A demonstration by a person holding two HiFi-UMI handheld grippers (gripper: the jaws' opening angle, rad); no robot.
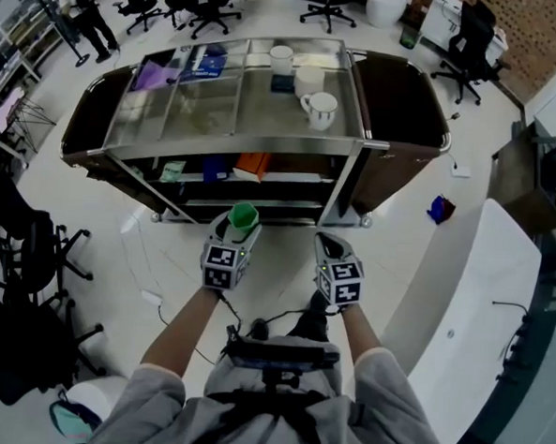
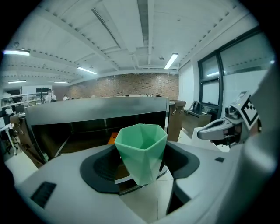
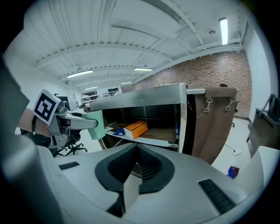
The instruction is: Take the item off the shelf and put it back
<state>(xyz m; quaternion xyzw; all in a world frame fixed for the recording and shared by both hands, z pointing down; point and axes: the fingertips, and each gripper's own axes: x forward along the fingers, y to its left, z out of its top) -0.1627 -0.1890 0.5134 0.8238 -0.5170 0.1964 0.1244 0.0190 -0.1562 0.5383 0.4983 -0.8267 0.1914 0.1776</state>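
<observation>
Gripping a green cup [image 2: 142,146] by its sides, the left gripper [image 1: 242,227] hangs just short of the steel cart [image 1: 351,179]. Its jaws are spread wide around the cup, which stands upright with its mouth up and its long axis near vertical. The open shelf [image 1: 290,179] lies straight ahead along those jaws, and an orange box [image 1: 251,165] shows just behind the cup's left edge. The right gripper [image 1: 329,242] hangs alongside, well apart from the cup, jaws pressed together on nothing. Returning the cup looks like the left hand's job: a forward reach, keeping right of the box.
</observation>
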